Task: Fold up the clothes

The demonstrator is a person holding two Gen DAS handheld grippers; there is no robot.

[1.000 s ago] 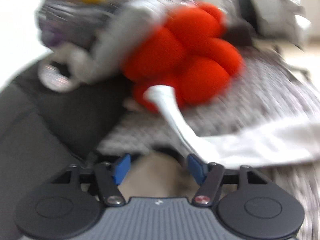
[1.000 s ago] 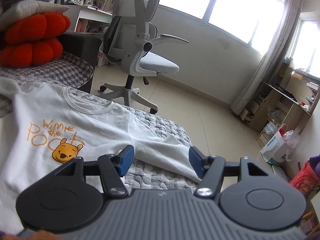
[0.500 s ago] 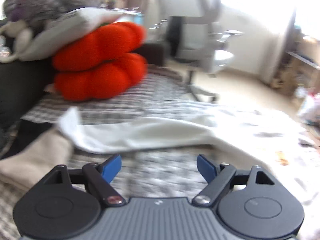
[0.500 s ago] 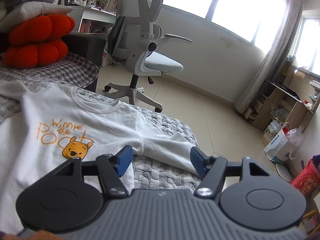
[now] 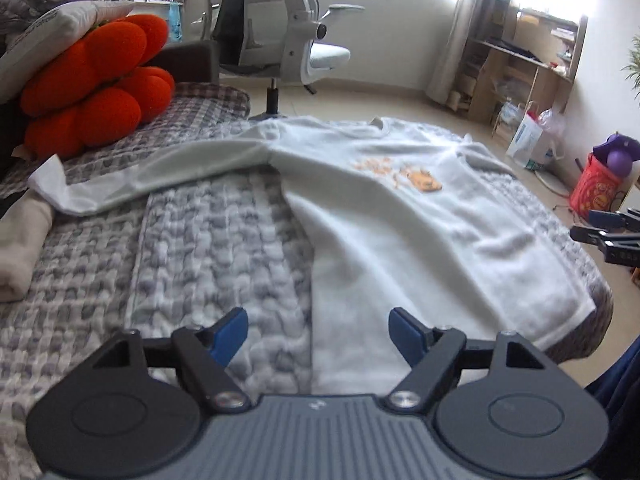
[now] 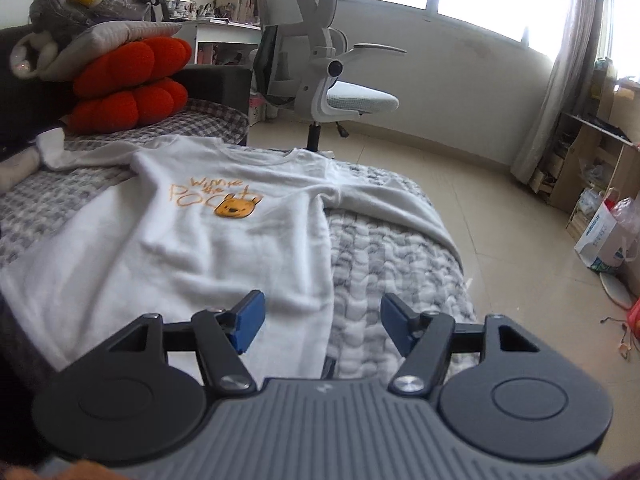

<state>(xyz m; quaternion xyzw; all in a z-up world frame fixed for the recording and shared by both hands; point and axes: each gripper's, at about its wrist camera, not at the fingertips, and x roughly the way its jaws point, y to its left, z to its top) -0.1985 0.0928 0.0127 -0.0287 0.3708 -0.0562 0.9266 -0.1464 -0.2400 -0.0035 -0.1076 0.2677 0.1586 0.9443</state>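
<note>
Item: white long-sleeved Winnie the Pooh shirt (image 6: 224,240), now lying face up and spread flat along the quilted grey bedspread (image 5: 216,240), hem toward the near edge of the bed, collar toward the far edge.

Change: a second ago the left gripper (image 5: 318,330) was pulling one sleeve (image 5: 160,172) out toward the orange cushion (image 5: 96,92); it is now sitting back at the near edge with its blue pads wide apart and empty, the sleeve lying stretched toward the head corner. The right gripper (image 6: 318,320) is likewise wide and holding nothing, having shifted from the other sleeve (image 6: 396,208) to the hem. Judgement: spreading is finishing; folding proper is not yet begun, and both grippers are lining up at the hem corners.

Materials: shirt is soft, thick knit, slightly rumpled at the waist, with an orange printed bear face and lettering. Bedspread is puffy, woven in chunky squares. Cushion is plush and lobed, pumpkin-like. A beige folded cloth (image 5: 20,248) is resting at the left edge.
</note>
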